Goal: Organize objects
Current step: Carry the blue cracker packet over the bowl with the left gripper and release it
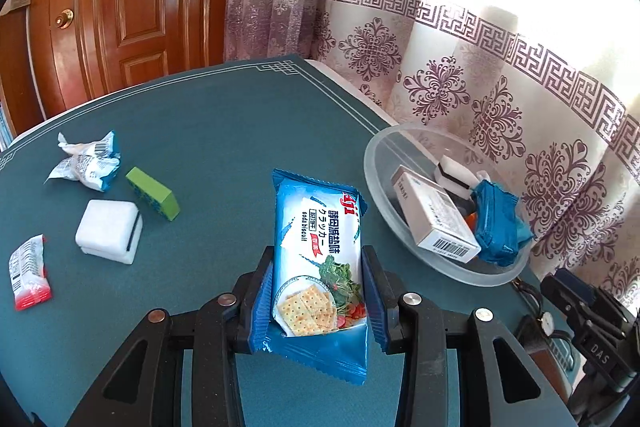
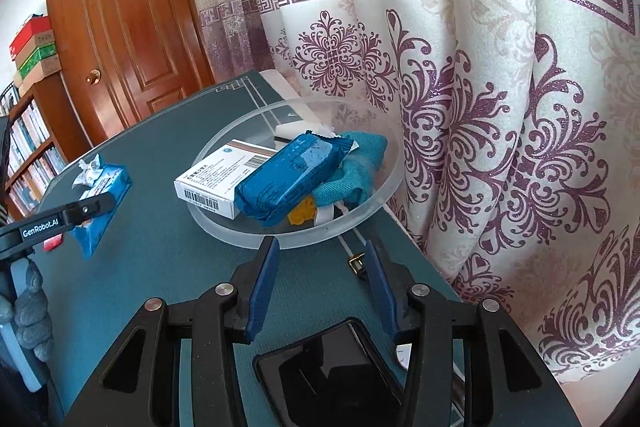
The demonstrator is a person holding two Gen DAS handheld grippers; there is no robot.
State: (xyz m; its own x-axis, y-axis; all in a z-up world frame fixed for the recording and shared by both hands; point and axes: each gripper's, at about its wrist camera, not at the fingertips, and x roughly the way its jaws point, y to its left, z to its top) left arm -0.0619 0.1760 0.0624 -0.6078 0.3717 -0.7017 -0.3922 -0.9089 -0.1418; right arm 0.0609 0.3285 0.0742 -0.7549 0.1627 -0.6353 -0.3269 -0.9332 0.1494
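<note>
The left tongs pinch a blue-and-white soda-cracker packet, lifted off the teal tabletop beside the clear round plastic bowl; the right tongs hang spread and empty at its rim. A white carton and blue packet are already inside; a green block, white sponge and two wrappers remain outside

Four snack packets, one bowl
</note>
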